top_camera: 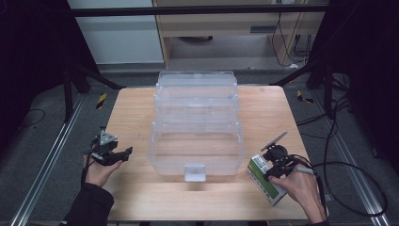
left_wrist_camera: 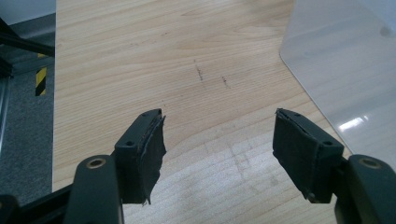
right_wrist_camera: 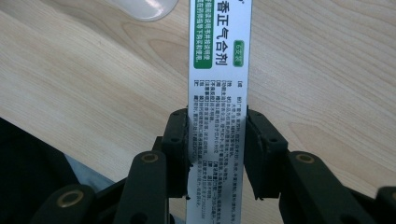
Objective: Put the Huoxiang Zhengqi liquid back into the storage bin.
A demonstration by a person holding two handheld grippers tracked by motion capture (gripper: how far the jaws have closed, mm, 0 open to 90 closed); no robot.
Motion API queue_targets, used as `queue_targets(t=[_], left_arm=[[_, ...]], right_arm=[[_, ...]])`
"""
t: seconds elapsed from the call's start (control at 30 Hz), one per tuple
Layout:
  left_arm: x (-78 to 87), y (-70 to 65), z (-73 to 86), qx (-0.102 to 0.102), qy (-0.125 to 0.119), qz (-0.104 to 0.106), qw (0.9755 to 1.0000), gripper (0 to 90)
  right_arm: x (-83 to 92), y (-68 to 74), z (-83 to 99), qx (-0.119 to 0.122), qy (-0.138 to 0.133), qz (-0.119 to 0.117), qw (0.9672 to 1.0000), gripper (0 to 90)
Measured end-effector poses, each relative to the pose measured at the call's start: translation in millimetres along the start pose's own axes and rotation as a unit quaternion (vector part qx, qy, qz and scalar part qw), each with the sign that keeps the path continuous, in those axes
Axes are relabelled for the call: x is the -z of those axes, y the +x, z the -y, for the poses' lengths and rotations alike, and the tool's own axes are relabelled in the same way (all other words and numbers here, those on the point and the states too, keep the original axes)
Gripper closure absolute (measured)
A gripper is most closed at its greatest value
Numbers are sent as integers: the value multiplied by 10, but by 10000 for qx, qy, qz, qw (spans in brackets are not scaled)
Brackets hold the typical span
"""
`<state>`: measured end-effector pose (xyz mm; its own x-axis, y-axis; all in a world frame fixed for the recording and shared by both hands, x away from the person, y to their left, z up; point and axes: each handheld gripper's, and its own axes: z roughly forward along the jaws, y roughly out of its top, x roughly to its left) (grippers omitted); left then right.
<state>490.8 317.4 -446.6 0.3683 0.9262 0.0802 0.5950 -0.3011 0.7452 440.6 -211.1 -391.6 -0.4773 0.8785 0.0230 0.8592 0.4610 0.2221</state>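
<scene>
At the worktop's right front corner: box (top_camera: 267, 182) lying flat, green-and-white, printed text along its side (right_wrist_camera: 218, 93).
Right tongs (top_camera: 272, 173): pads pressed on the box's two long sides, a pinch; box not lifted, still on the wood.
Clear bin (top_camera: 196, 123): mid-worktop, lid back, nothing inside as far as I can see.
Left tongs (left_wrist_camera: 219, 154): spread wide, nothing between, hovering over bare worktop (left_wrist_camera: 140, 70) beside the bin.
Done: grip taken.
Left, by my judgement: lift, carry, set box into bin.
</scene>
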Motion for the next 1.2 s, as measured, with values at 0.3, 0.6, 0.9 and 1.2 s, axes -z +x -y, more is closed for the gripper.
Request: queue_targets(t=[0.3, 0.6, 0.9, 1.2], left_arm=[[-4, -14, -1, -18, 13, 4, 10000, 333], [-3, -18, -2, -23, 12, 5, 10000, 333], [-6, -27, -3, -36, 26, -1, 10000, 333], [-14, -29, 3, -49, 50, 1, 10000, 333]], right_arm=[[141, -97, 11, -288, -505, 108, 9983, 641], [278, -182, -45, -563, -1058, 264, 9924, 642], [457, -323, -136, -798, -1772, 464, 9798, 643], [648, -383, -195, -762, -2209, 603, 9704, 644]])
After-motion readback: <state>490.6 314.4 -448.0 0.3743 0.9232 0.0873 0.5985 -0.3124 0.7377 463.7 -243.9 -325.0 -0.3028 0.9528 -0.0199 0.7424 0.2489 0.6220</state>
